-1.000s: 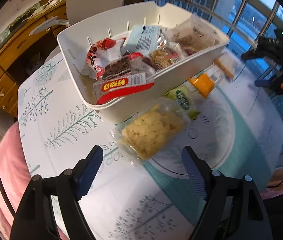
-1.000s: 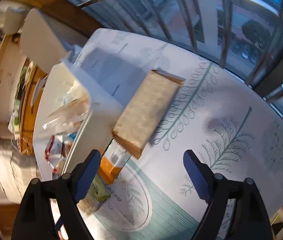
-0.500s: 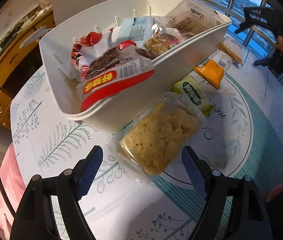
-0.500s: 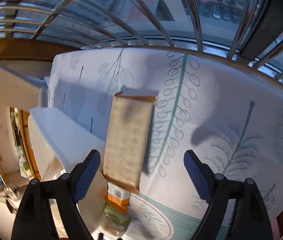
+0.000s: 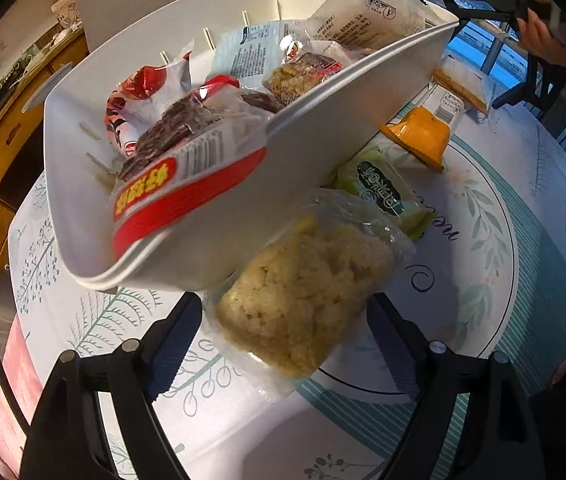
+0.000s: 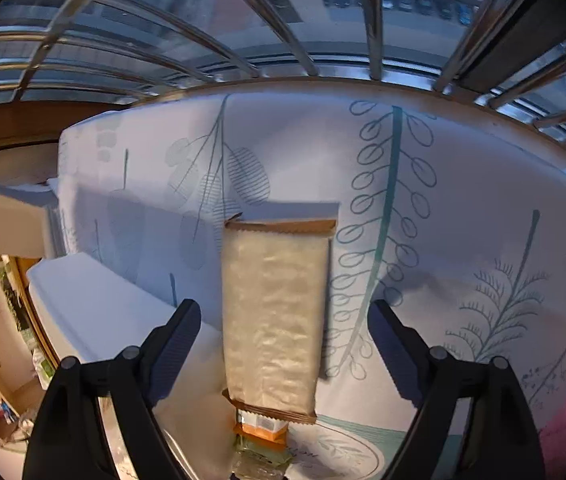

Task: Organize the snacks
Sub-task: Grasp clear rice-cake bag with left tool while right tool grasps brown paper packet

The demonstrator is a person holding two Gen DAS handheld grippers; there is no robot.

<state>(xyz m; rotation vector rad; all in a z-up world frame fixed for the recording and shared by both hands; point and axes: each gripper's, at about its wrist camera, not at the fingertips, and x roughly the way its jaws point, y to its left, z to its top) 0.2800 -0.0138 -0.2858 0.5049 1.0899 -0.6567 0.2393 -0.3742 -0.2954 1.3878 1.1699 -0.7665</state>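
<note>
The clear-wrapped pale yellow crumbly cake [image 5: 303, 304] lies on the white leaf-printed tablecloth [image 5: 483, 240], against the near wall of the white rectangular plastic bin [image 5: 223, 240]. It sits between the fingers of the left gripper [image 5: 285, 344], whose jaws are opening; the pads stand clear of the wrapper on both sides. The bin holds several packets, among them a red-banded packet of dark biscuits [image 5: 171, 172]. Beside the cake lie a green-labelled packet [image 5: 383, 192] and an orange packet [image 5: 419, 136]. Farther along the bin lies the long tan flat-wrapped bar [image 6: 271, 320]. The right gripper [image 6: 285, 344] is above this bar, jaws released and spread wide, not touching it.
</note>
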